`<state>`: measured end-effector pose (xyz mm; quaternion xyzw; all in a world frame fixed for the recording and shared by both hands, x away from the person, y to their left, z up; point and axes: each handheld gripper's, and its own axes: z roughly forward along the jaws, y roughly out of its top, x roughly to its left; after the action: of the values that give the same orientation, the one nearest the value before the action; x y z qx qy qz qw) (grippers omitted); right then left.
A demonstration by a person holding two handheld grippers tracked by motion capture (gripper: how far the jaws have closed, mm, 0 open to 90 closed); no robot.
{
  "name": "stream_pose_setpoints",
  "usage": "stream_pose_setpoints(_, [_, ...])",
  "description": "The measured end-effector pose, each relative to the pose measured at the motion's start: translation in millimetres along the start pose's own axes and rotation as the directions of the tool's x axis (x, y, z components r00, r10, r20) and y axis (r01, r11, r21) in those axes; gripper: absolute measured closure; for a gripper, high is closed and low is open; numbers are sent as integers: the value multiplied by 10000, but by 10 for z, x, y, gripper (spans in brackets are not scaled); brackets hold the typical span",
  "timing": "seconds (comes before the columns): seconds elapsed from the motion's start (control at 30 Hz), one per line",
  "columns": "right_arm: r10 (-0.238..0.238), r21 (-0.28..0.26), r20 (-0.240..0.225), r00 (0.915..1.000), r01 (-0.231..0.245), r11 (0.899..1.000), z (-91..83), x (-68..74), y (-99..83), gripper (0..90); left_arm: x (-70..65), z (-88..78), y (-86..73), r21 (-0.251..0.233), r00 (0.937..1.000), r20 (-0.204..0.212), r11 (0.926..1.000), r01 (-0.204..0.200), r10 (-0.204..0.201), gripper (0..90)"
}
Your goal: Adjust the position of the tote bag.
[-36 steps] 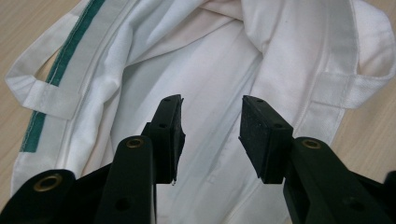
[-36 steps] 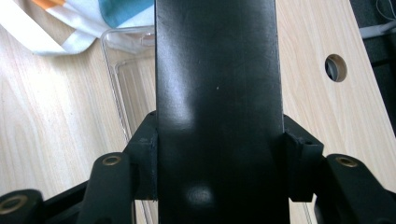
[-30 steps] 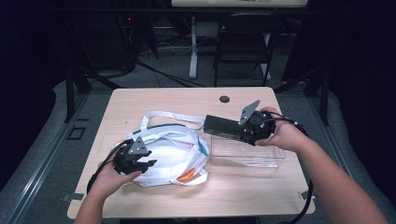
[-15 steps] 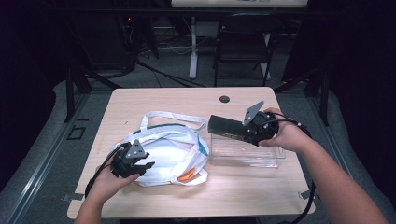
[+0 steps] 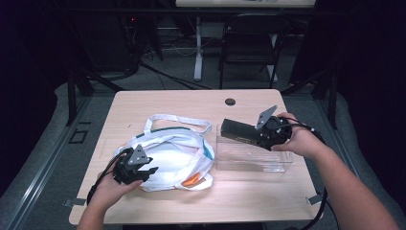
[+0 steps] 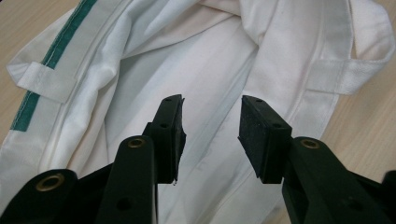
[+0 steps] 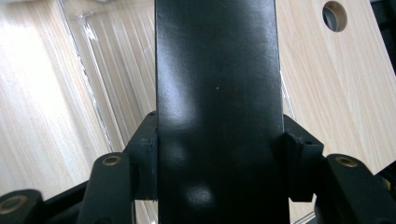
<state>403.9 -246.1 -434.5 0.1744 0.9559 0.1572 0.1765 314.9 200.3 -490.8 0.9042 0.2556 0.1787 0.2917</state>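
A white cloth tote bag [image 5: 167, 153] with green trim lies crumpled on the left half of the wooden table [image 5: 191, 103]. Something orange [image 5: 191, 179] peeks from its near edge. My left gripper [image 5: 147, 170] rests at the bag's near left side. In the left gripper view its jaws [image 6: 211, 105] stand apart over the white bag fabric [image 6: 187, 56], with nothing pinched between them. My right gripper [image 5: 261, 135] is shut on a flat black box [image 5: 239, 130], held level over a clear plastic container [image 5: 253, 155]. The right gripper view has the black box [image 7: 217, 93] clamped between both pads [image 7: 147, 154].
The clear container [image 7: 107, 70] sits on the right half of the table, close to the bag. A round cable hole [image 5: 230, 101] lies near the far edge. A chair [image 5: 251, 43] and desk legs stand beyond the table.
My right gripper has carried the black box a little to the right and lower, over the clear container. The left gripper and the bag have stayed still.
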Motion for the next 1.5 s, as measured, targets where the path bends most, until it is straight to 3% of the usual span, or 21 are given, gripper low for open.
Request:
stream_pose_setpoints(0.5, [-130, 390, -77, 9999, 133, 9991, 176, 35, -29, 427, 25, -10, -32, -155, 9999, -104, 9998, 94, -96, 595])
stream_pose_setpoints(1.0, [-169, 856, -160, 9997, 182, 9962, 413, 15, -4, 427, 4, -6, -24, 10, 9996, -283, 10000, -93, 94, 595])
stream_pose_setpoints(1.5, [241, 1060, -294, 9993, -209, 9942, 664, -45, -40, 426, 24, -20, -48, -25, 9992, -399, 10000, -17, 16, 596])
